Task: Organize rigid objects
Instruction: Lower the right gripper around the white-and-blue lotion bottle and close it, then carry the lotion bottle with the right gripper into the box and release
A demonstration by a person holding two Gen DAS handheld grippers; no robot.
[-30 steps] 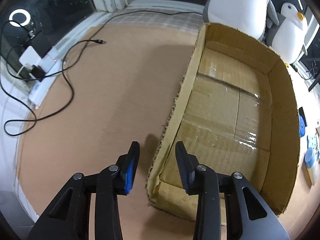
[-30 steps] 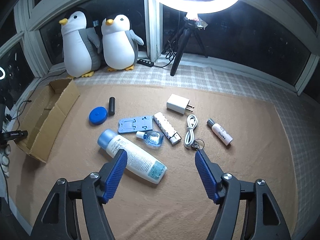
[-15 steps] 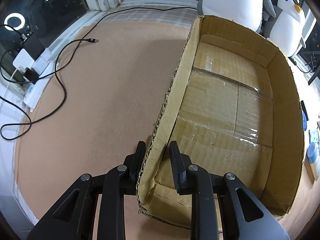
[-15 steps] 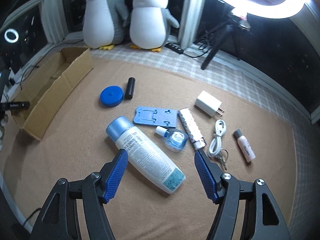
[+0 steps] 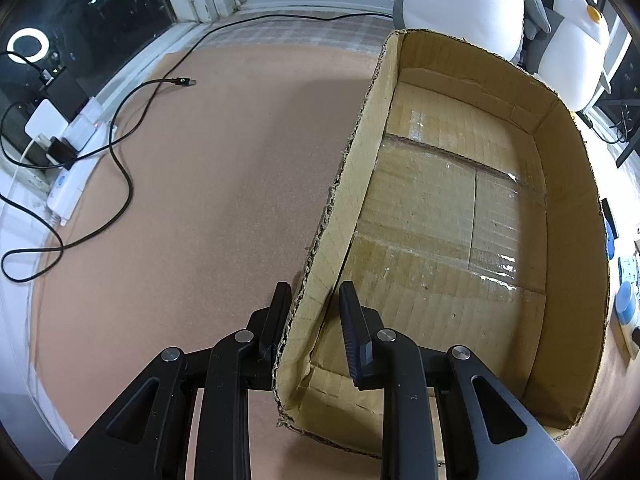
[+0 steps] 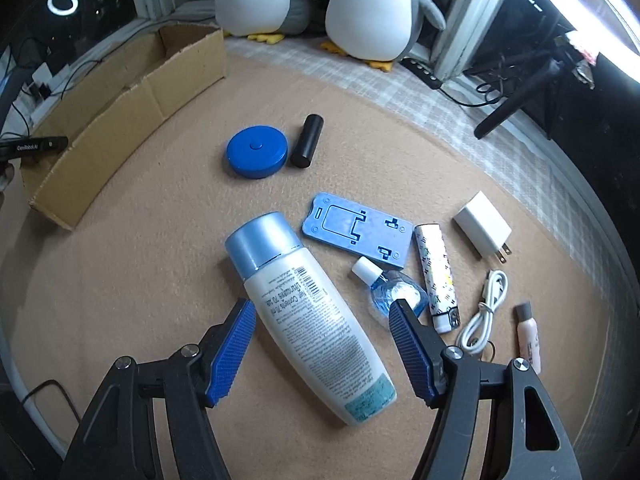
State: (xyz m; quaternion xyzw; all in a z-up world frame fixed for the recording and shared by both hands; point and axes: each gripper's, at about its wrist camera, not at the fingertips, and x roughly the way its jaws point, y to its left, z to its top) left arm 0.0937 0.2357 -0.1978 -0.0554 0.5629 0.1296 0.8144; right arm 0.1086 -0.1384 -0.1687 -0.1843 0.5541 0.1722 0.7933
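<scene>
We work on a tan, cork-like counter (image 6: 132, 280) set against dark night windows, with two plush penguins (image 6: 372, 8) at twelve o'clock and a ring light glaring at two. The cardboard box (image 5: 460, 216) sits at ten o'clock in the right wrist view, empty inside. Our left tongs (image 5: 310, 312) are pressed together on its near side wall, one finger outside and one inside, pinching the cardboard. Our right tongs (image 6: 322, 344) are spread wide and hang over the white lotion bottle (image 6: 316, 324), which lies on its side between the fingers; the pads touch nothing yet. We judge the bottle stiff, smooth and a bit slippery, moderately heavy if full, so we would take it across the broad middle of the body, not at the blue-grey cap. Around it lie a blue round tin (image 6: 257, 152) and black cylinder (image 6: 307, 141) at twelve, a blue phone stand (image 6: 356, 230), a small eye-drop bottle (image 6: 394, 292), a patterned tube (image 6: 436, 276), a white charger (image 6: 482, 226) and a coiled cable (image 6: 486, 308) at three.
</scene>
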